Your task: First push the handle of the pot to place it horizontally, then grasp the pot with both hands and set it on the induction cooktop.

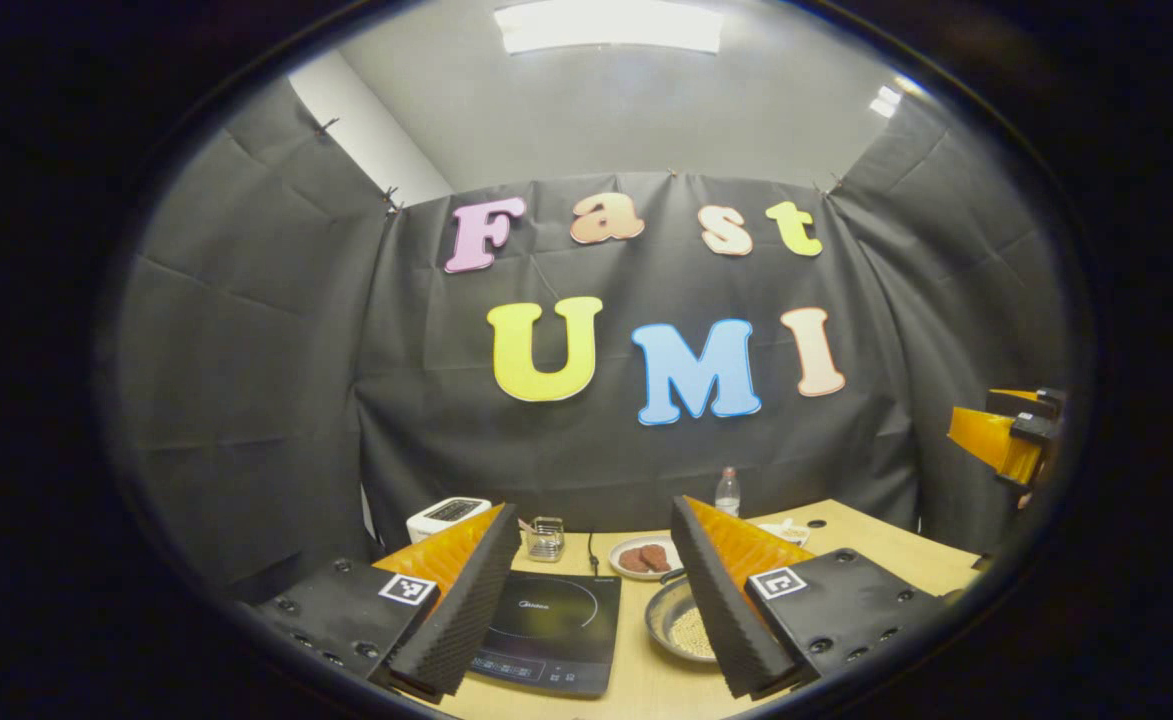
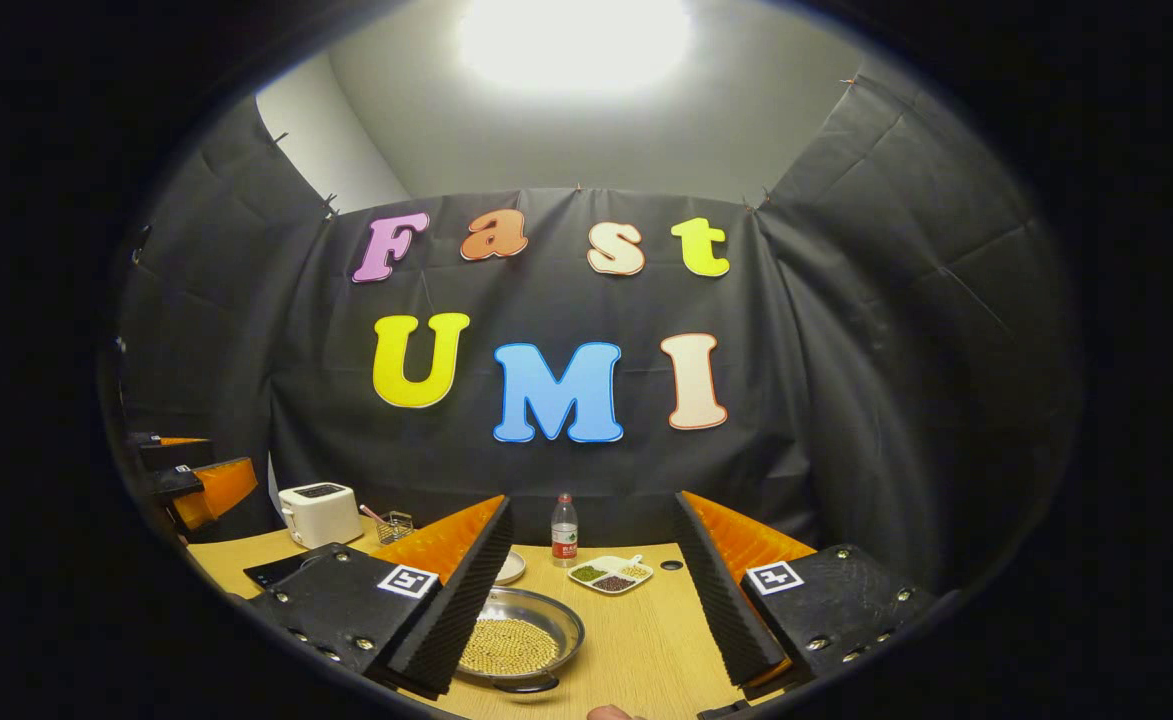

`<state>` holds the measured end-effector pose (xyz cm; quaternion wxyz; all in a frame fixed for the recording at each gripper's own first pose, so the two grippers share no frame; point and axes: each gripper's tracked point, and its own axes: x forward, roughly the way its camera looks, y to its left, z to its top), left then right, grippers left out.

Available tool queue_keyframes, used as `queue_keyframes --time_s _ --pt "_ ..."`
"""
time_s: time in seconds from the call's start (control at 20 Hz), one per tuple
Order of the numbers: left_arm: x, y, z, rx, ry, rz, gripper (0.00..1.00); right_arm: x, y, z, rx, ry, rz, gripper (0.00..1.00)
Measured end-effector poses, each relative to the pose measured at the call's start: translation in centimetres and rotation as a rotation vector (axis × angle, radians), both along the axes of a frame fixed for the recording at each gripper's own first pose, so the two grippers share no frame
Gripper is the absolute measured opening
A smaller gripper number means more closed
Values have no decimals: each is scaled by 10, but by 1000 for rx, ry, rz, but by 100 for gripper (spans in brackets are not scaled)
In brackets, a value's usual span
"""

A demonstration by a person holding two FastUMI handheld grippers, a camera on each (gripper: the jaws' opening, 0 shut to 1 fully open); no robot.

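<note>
Pot (image 2: 518, 638) first: a shallow metal pan holding pale grains sits on the worktop (image 2: 646, 650), low in the right gripper view at about 7 o'clock from centre. Its dark handle (image 2: 523, 685) seems to point toward the camera at 6 o'clock, though that end is small and hard to read. In the left gripper view the same pot lies at 3 o'clock of the induction cooktop (image 1: 551, 630), just beside it and not on it.

Judging from this, nothing of the task looks done: the handle has yet to be pushed level, and the two-handed lift onto the cooktop is still to come.

Both tools hang above the worktop. The left gripper (image 1: 596, 600) has its jaws spread wide, holding and touching nothing, with the cooktop between them. The right gripper (image 2: 596, 600) is equally wide apart and empty, the pot just inside its left finger.

Farther back stand a toaster (image 2: 319, 513), a bottle (image 2: 564, 530), a divided dish (image 2: 610, 574) and a plate of brown pieces (image 1: 643, 558).
</note>
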<state>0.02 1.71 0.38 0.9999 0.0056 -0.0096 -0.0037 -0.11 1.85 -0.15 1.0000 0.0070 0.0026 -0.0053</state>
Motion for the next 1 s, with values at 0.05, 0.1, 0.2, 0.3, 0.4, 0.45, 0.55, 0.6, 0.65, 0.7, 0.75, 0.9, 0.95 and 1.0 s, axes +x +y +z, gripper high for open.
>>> queue_keyframes --time_s 0.05,0.1,0.2,0.3,0.4,0.45,0.55,0.6,0.65,0.7,0.75,0.9,0.95,1.0 --pt "0 1 0 1 -1 0 98 1 1 -1 3 3 0 96" --pt "0 2 0 1 -1 0 98 2 2 -2 5 7 -1 96" --pt "1 7 1 0 -5 -1 98 4 6 -2 10 12 -1 96" --pt "1 10 2 1 -7 -1 98 6 8 -6 13 23 -4 96" --pt "3 17 0 1 -11 0 98 10 10 -8 3 34 -14 93" --pt "4 19 -1 0 -13 1 98 11 12 -10 3 39 -17 86" --pt "6 27 -5 -1 -10 2 94 13 18 -15 2 54 -19 81" --pt "8 30 -6 -2 -6 1 100 14 18 -13 4 48 -30 66" --pt "9 35 -8 -2 -5 2 98 16 22 -12 12 50 -26 51" --pt "10 40 -8 -2 -6 2 98 16 29 -15 13 59 -16 48" --pt "12 44 -9 -4 -7 -1 98 26 31 -18 9 66 -11 48" --pt "17 58 -11 -2 -11 -6 94 21 33 -17 -7 61 -51 1" --pt "18 65 -14 0 -10 -6 98 22 52 -21 -2 72 -16 6" --pt "19 70 -16 -2 -12 -6 98 26 62 -27 -5 85 8 7"
